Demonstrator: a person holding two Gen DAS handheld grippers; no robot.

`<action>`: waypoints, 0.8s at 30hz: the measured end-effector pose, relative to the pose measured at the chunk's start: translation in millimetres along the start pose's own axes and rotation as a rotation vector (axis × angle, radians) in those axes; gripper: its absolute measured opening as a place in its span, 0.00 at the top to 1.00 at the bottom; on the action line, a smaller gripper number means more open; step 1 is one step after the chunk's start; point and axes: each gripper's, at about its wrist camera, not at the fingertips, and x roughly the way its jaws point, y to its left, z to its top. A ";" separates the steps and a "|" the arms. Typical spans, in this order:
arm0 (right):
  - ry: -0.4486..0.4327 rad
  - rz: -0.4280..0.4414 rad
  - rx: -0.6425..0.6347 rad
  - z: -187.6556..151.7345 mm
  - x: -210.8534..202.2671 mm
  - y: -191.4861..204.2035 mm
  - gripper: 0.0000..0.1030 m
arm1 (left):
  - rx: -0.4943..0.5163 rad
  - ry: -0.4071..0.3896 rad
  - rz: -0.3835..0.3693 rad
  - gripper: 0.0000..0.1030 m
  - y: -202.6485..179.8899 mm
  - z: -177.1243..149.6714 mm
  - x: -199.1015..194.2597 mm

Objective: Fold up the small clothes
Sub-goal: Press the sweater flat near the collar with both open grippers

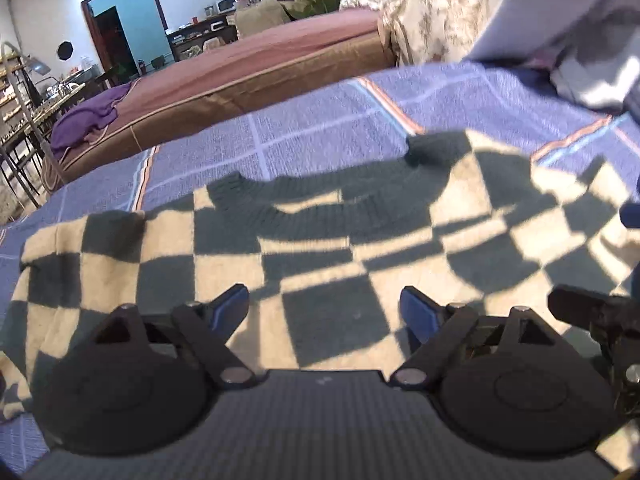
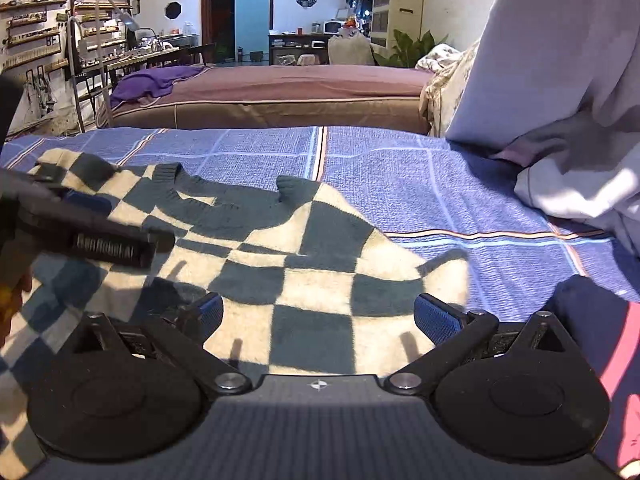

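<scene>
Checkered sweater (image 1: 320, 248) lies spread on the blue plaid sheet (image 1: 320, 128) covering the surface, dark collar toward the far side, cream and dark green squares. In the right wrist view the sweater (image 2: 304, 276) has one edge folded over, ending short of the sheet's right half (image 2: 460, 184).

Left gripper (image 1: 324, 312): jaws wide apart, nothing between the pads, both fingers hanging just above the sweater's lower body. No grip.

Right gripper (image 2: 318, 320): jaws also wide apart, empty, poised over the sweater's near right part; right finger (image 2: 436, 318) sits near the garment's edge.

Left gripper (image 2: 100, 236) shows at the left of the right view, over the sweater's left side. Pale fabric (image 2: 560, 100) is piled at right. Brown bed (image 2: 280, 96) behind.
</scene>
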 end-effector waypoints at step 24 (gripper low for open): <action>0.290 0.023 -0.045 15.4 65.6 11.7 0.00 | -0.035 0.011 -0.105 0.07 -17.7 -47.1 -21.5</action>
